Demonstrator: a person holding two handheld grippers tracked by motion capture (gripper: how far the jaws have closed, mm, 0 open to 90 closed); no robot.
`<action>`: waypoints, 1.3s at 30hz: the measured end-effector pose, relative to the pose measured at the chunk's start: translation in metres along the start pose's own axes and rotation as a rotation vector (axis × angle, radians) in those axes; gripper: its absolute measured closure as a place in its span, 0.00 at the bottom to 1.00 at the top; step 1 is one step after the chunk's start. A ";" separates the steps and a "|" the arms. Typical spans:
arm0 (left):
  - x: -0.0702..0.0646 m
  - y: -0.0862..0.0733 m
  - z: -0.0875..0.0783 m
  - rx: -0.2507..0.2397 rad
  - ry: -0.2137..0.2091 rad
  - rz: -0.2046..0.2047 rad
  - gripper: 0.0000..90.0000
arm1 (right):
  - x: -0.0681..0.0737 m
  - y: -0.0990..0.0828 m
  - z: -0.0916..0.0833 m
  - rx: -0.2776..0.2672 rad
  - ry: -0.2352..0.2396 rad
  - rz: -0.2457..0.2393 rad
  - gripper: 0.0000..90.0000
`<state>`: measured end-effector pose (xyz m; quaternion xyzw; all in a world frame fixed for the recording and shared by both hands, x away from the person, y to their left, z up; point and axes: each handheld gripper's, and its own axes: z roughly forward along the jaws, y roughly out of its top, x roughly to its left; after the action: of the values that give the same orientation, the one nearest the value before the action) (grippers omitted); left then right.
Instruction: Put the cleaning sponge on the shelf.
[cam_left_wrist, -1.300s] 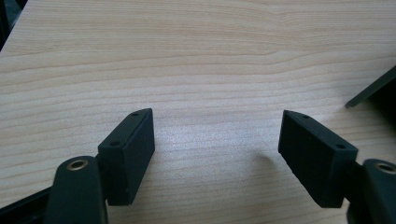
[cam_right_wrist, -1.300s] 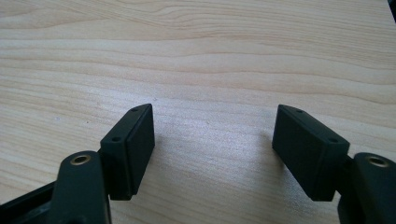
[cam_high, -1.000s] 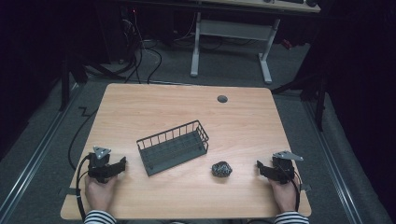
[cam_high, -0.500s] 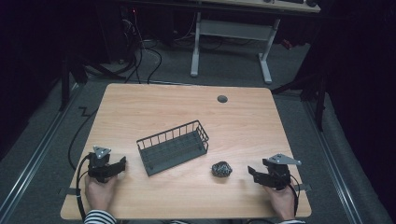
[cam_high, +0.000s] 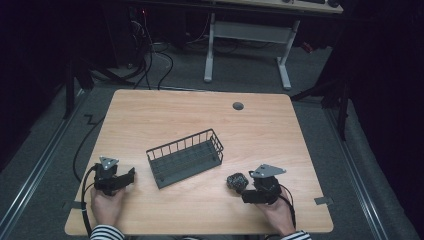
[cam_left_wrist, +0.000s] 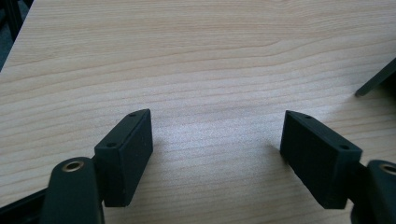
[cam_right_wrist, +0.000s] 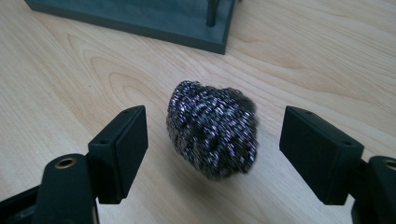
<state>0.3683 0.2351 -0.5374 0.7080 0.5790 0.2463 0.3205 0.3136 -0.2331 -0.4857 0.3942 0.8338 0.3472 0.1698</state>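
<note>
1. Now the right tool (cam_high: 243, 190) sits at the near right of the tabletop (cam_high: 280, 135), its jaws wide and just opened further, with the steel-wool scrubber (cam_high: 236, 182) ahead of them but not yet between the pads.
2. In the right gripper view the scrubber (cam_right_wrist: 212, 129) lies on the wood between the two lines of the jaws, untouched, with the wire basket (cam_right_wrist: 140, 16) just beyond it.
3. To do this well, I judge the tool should slide forward low until the pads flank the scrubber's widest part, then close slowly, since the springy ball may squash or roll away.
4. Keeping the jaws level with the wood should stop a pad from riding over the top.
5. Meanwhile the left tool (cam_high: 127, 177) rests at the near left, jaws wide and empty over bare wood, well apart from the basket (cam_high: 185, 157).
</note>
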 end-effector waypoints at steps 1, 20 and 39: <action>0.000 0.000 0.000 0.000 -0.002 -0.002 0.28 | 0.002 0.002 0.007 0.013 0.000 -0.006 0.26; 0.000 0.000 0.000 -0.001 -0.003 -0.003 0.28 | 0.002 -0.003 0.023 0.065 -0.013 -0.027 0.44; 0.000 0.000 0.000 0.001 -0.001 0.001 0.28 | -0.003 0.017 -0.003 -0.031 0.043 0.013 0.44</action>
<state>0.3684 0.2352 -0.5374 0.7085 0.5786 0.2458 0.3207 0.3232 -0.2296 -0.4711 0.3896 0.8291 0.3695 0.1557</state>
